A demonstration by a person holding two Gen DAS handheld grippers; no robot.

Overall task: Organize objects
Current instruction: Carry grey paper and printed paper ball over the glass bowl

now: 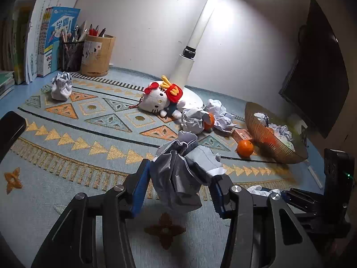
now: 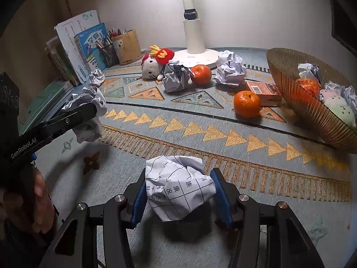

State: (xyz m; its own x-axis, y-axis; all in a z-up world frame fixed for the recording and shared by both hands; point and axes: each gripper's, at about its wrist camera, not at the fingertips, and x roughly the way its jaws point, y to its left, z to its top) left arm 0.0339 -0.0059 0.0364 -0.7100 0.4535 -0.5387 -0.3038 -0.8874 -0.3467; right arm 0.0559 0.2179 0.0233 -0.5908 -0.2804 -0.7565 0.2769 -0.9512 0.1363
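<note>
Left gripper point(image 1: 180, 189): a crumpled paper ball point(image 1: 183, 174) is clamped, lifted off the patterned mat point(image 1: 67, 156) | right gripper point(image 2: 178, 192): a printed paper wad point(image 2: 178, 185) is bracketed (grip can't be judged), near the glass bowl point(image 2: 296, 102).

Two close fisheye views are taken from the wrists, angled down across a patterned mat point(image 1: 67, 151) toward the wall. The lamp base point(image 2: 196, 55) and ribbed bowl point(image 1: 263, 138) are shared by both.
</note>
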